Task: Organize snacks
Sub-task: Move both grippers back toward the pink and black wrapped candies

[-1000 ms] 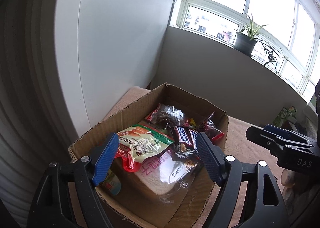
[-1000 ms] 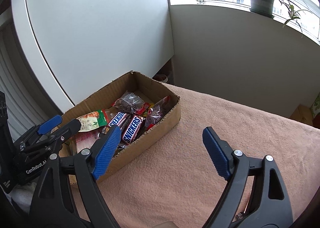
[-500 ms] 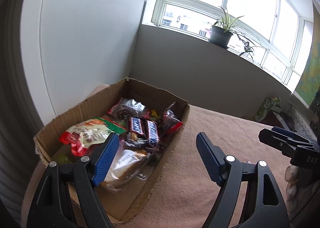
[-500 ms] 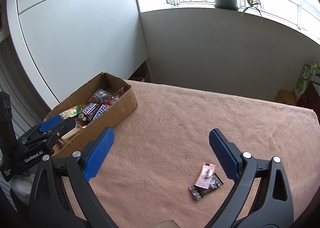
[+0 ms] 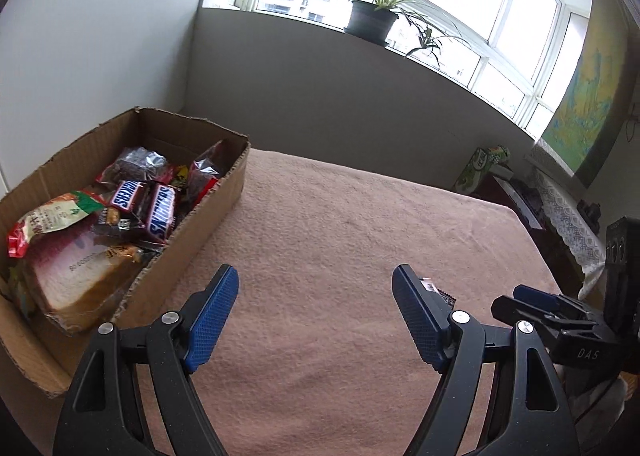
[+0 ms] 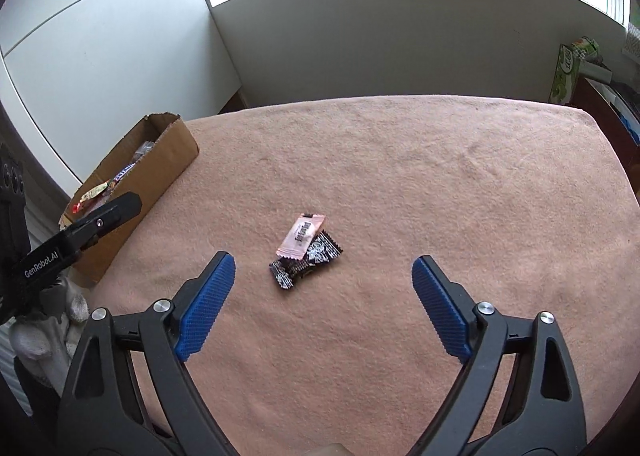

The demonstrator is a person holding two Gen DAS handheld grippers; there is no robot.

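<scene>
Your right gripper [image 6: 324, 284] points down at the tabletop [image 6: 440, 184], which has a pink-brown cloth over it. Its blue fingers [image 6: 206, 306] stand wide apart and are closing a little right now. Nothing is pressed between them. Two small snack packets lie on the cloth just ahead of the fingers, in the gap between them. The pink packet [image 6: 301, 236] lies partly on top of the black packet [image 6: 310, 262], so the two touch.

Your left gripper [image 5: 314, 314] also has its fingers [image 5: 210, 320] wide apart, with only bare cloth between them. A bit of the two packets peeks out just behind its right finger.

The cardboard box [image 5: 192, 232] sits at the left edge of the tabletop, well apart from the two packets. It is open on top and full of snacks. You can see two Snickers bars [image 5: 160, 212] side by side, a red and green bag [image 5: 52, 216], sliced bread in a clear bag [image 5: 76, 280] and some dark snacks in clear wrappers [image 5: 136, 162] at the far end.

A potted plant [image 5: 374, 16] stands on the window ledge behind the tabletop.
</scene>
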